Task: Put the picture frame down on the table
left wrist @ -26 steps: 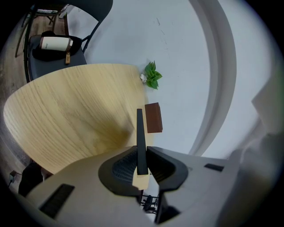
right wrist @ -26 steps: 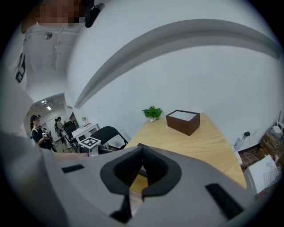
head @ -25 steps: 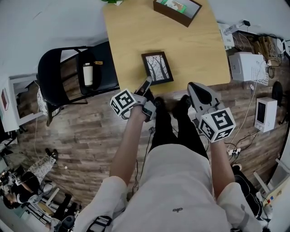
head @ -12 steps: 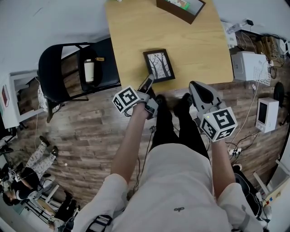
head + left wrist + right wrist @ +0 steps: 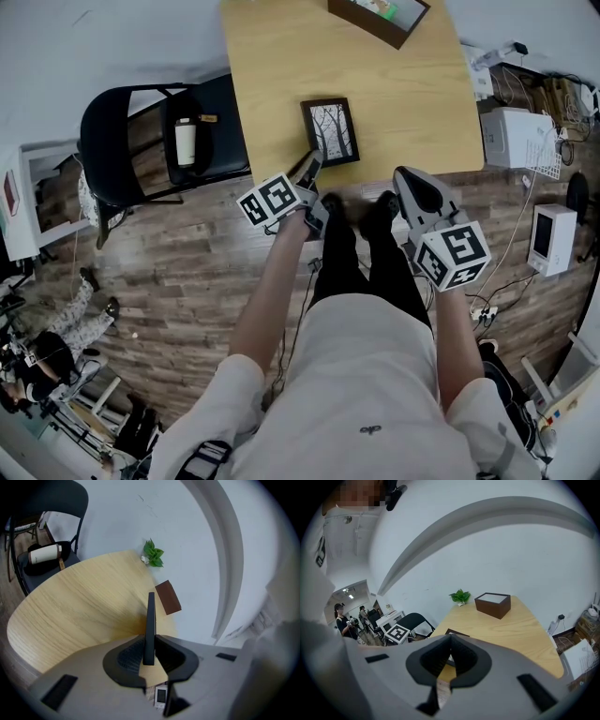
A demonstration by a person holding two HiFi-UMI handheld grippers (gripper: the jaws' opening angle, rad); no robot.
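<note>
The picture frame (image 5: 330, 131), dark-edged with a bare-tree print, sits flat near the front edge of the wooden table (image 5: 281, 66). My left gripper (image 5: 309, 171) is shut on the frame's near edge. In the left gripper view the frame (image 5: 150, 620) shows edge-on between the jaws. I cannot tell whether it rests on the table. My right gripper (image 5: 406, 185) hangs just off the table's front edge, shut with nothing in it. From the right gripper view (image 5: 450, 641) a corner of the frame (image 5: 458, 633) is visible.
A brown open box (image 5: 378, 17) stands at the table's far side, with a small green plant (image 5: 153, 554) near the wall. A black chair (image 5: 131, 141) carrying a white bottle (image 5: 185, 142) stands left of the table. White appliances (image 5: 511, 136) and cables lie to the right.
My left gripper has carried the frame a little farther over the table. The right gripper has barely moved.
</note>
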